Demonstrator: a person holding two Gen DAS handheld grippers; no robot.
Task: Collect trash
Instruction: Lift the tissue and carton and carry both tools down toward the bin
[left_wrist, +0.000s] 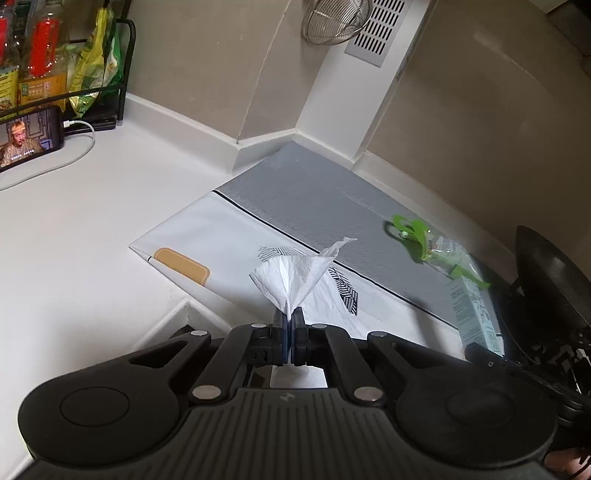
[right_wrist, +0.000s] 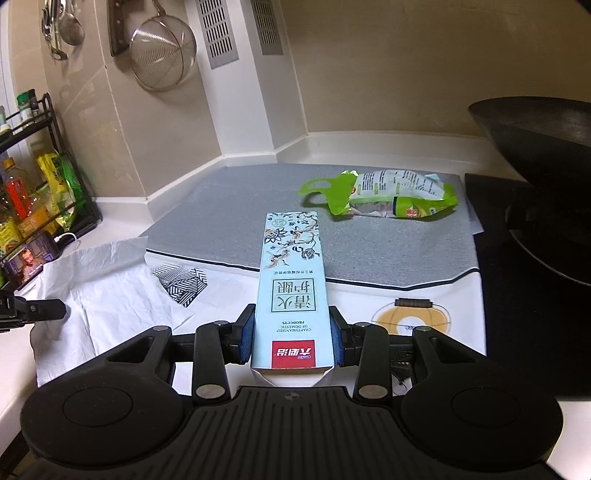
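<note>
Left wrist view: your left gripper (left_wrist: 287, 317) is pinched all the way shut on a white tissue (left_wrist: 291, 277), which fans out above the tips. Past it lies the mat (left_wrist: 314, 199) on the white counter (left_wrist: 74, 221), with no bin in sight.

Your right gripper (right_wrist: 291, 332) is partly open, with its blue pads (right_wrist: 246, 338) pressed on both sides of a long pale box (right_wrist: 291, 273). The box sticks out forward over the mat, and its far end hangs free.

Both hands are full, so I think the step now is carrying the trash away. Keep both grips tight. Keep the long box level so it does not swing or slip. The tissue is light and is held only by a corner, so move it gently.

The green snack bag (right_wrist: 380, 195) is not picked up yet; it lies on the grey part of the mat. The right view shows it whole, near the black pan (right_wrist: 535, 140). The left view shows it only small and at the edge. Only the left view shows the tissue grip.
</note>
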